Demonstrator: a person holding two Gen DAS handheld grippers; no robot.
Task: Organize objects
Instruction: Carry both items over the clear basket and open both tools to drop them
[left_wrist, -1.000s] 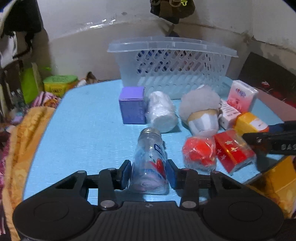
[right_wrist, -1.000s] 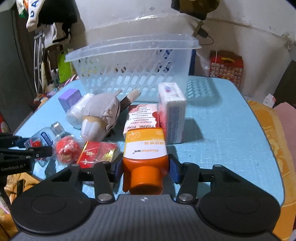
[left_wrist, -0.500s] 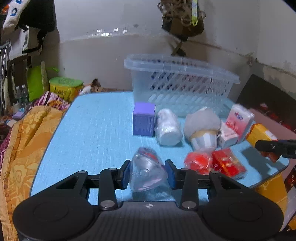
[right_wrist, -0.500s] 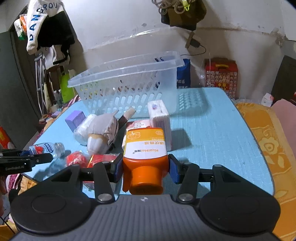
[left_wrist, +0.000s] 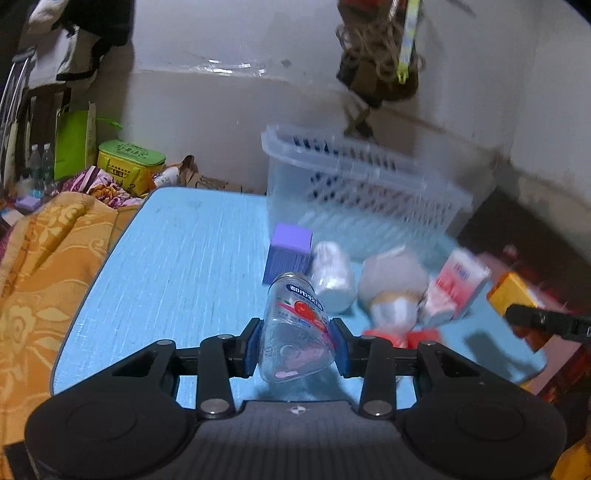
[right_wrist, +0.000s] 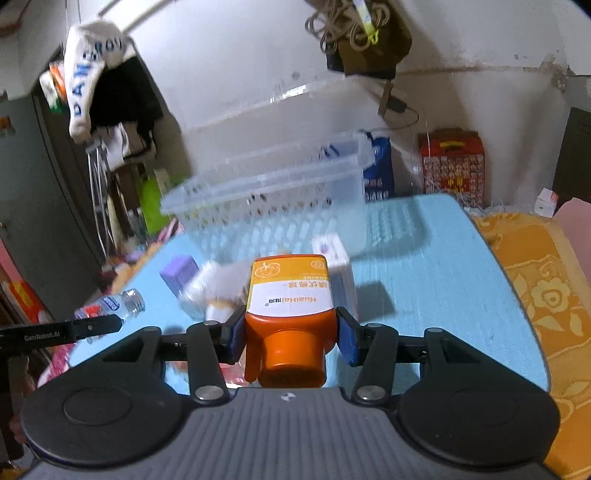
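While both lift above the blue table (left_wrist: 184, 258), the left gripper (left_wrist: 295, 349) pinches a clear bottle (left_wrist: 295, 328); the right gripper (right_wrist: 291, 338) clamps an orange container (right_wrist: 290, 314); the basket (right_wrist: 273, 195) stands beyond.

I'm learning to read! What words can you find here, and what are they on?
"HuaiHai", upside down: orange-capped yellow bottle in the right tool.
"GenRobot.AI": black finger of the left tool.
"DANGEROU": white hanging cloth, partly folded.
Clear plastic bottle label: too blurred.
Pink-and-white carton: too blurred.
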